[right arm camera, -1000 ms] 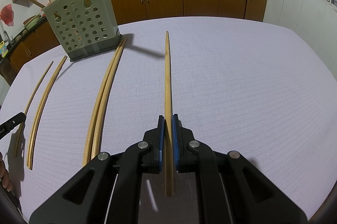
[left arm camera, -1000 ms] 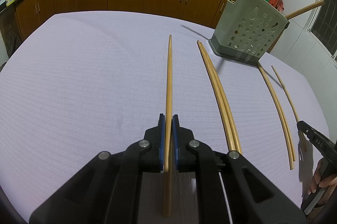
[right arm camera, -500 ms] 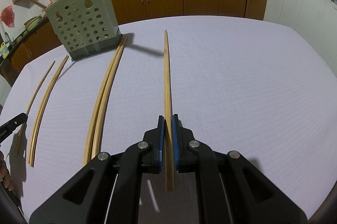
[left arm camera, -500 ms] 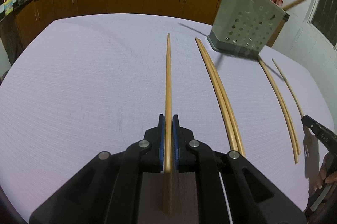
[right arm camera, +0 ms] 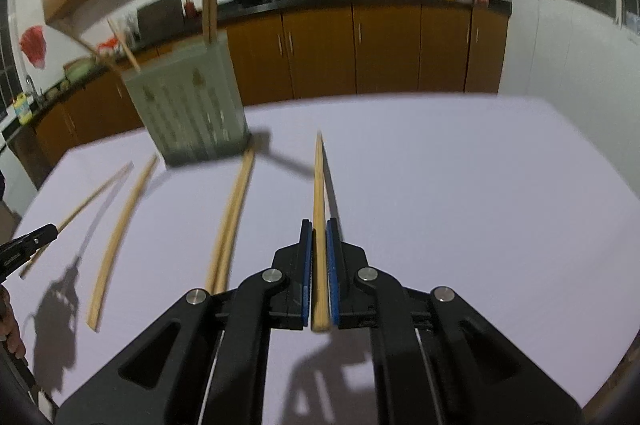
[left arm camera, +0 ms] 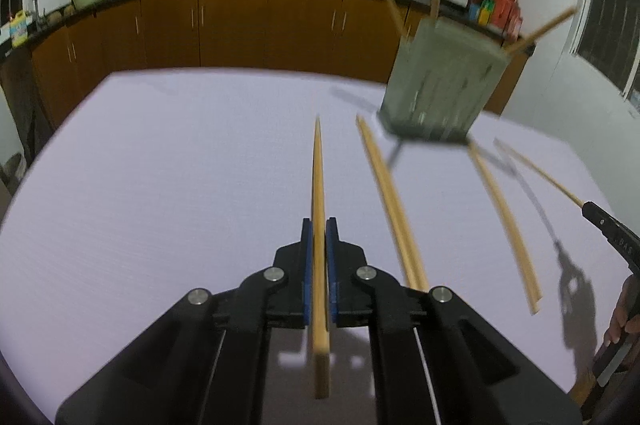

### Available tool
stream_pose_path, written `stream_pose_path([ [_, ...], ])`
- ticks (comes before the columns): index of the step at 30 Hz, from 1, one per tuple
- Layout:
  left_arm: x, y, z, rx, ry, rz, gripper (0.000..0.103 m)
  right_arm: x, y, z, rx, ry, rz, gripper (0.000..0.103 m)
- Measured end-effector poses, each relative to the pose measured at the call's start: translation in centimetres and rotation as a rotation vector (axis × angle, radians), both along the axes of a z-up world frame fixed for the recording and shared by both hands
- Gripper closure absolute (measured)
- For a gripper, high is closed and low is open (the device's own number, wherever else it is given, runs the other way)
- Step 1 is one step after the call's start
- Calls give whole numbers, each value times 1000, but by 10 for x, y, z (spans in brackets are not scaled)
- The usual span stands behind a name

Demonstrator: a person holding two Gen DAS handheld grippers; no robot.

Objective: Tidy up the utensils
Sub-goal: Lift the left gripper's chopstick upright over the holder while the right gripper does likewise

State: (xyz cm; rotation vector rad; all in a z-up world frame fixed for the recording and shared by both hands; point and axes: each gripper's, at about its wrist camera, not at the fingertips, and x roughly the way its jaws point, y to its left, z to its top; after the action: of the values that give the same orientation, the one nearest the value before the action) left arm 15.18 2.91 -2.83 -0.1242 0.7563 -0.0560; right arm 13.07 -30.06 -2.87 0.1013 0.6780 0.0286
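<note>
- While both views are blurred, the left gripper point(left arm camera: 319, 225) is clenched on one chopstick point(left arm camera: 319, 209), blue pads against its sides, the tip pointing far across the table point(left arm camera: 160, 165)
- Right gripper point(right arm camera: 319, 225) is likewise clenched on a second chopstick point(right arm camera: 319, 193), the thick end just behind the pads
- Both held chopsticks appear clear of the pale cloth, with shadows beside or beneath them
- A pair of chopsticks point(left arm camera: 394, 205) lies touching side by side on the cloth between the two grippers
- Another chopstick point(left arm camera: 505, 221) lies right of that pair in the left view
- Green perforated holder point(left arm camera: 442, 89) stands at the far side, several chopsticks leaning out of its top
- Wooden cabinets point(left arm camera: 240, 25) line the far wall
</note>
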Motion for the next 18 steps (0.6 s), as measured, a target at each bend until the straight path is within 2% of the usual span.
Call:
stream_pose_path([
  [3,-1,1,28,-5,-72,-1,96,-1,0,26,-4,-77,-1,95],
  [9,4,2,80,-7,-200,-7,96,1,0,57,-14,-167,5,95],
  [18,14,-1,104,6,-249,-20,96,9,8,82,-25,-226,20,95],
])
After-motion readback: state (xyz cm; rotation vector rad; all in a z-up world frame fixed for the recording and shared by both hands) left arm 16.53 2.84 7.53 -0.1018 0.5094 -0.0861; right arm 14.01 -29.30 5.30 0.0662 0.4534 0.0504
